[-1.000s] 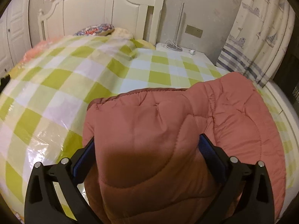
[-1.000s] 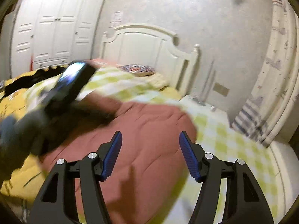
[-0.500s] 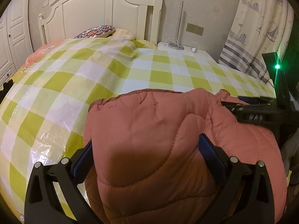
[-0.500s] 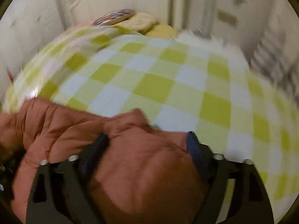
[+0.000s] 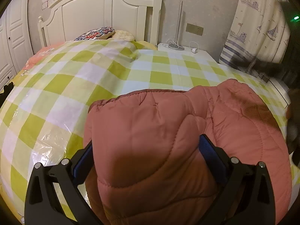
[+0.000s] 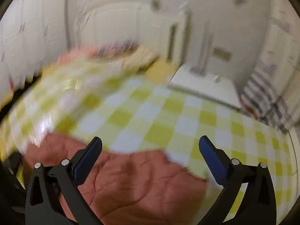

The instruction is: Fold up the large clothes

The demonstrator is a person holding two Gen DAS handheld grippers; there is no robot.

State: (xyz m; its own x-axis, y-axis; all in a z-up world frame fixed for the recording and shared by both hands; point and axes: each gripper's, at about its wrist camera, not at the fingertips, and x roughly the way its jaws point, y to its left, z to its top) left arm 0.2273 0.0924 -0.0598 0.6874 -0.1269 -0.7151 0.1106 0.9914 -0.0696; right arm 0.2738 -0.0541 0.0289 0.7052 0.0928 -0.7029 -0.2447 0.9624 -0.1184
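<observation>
Between left tongs (image 5: 146, 151), bunched jacket (image 5: 187, 131) hides the blue pads.

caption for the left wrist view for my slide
Left gripper straddling a fold of the pink quilted jacket on the green-checked bed cover.

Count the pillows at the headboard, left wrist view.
2: a patterned multicolour round pillow against the white wooden headboard, and a pale yellow pillow touching its right side. The green-checked cover may hide more.
</observation>
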